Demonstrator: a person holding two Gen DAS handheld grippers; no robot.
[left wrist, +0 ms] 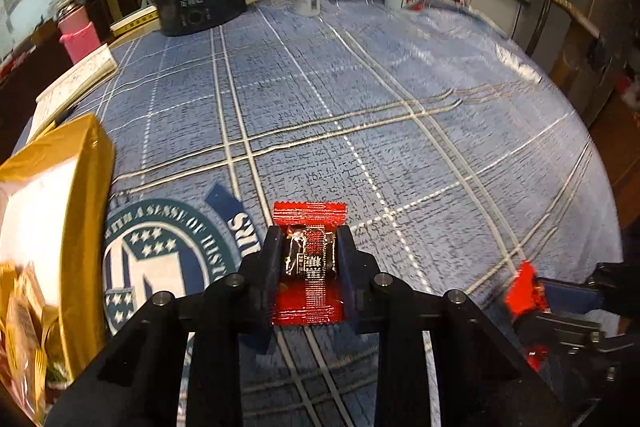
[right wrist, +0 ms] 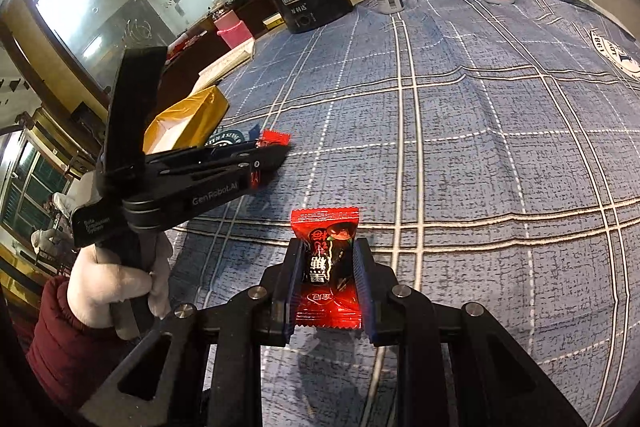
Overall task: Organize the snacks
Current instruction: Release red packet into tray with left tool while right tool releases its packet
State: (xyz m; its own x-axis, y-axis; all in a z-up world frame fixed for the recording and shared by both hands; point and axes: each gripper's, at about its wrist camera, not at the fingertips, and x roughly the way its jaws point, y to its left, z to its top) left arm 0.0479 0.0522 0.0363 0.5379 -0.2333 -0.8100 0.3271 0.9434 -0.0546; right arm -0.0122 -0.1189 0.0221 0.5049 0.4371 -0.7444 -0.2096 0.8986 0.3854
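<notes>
From the left wrist view, the left gripper (left wrist: 308,251) is pinching a red candy packet (left wrist: 309,259) across its middle, fingers (left wrist: 270,259) closed narrowly on it, just above the checked counter (left wrist: 400,107). Left of the fingers, the gold box (left wrist: 80,207) is standing open with wrapped sweets inside, something only this view is showing. The slick wrapper is likely slipping out if the grip is loosening on the way there.

From the right wrist view, the right gripper (right wrist: 326,267) is clamping a second red candy packet (right wrist: 326,267) the same way. Only here is the gloved hand (right wrist: 116,283) showing, carrying the left gripper (right wrist: 276,147) close ahead-left; both heading for the gold box (right wrist: 192,115) risks a collision.
</notes>
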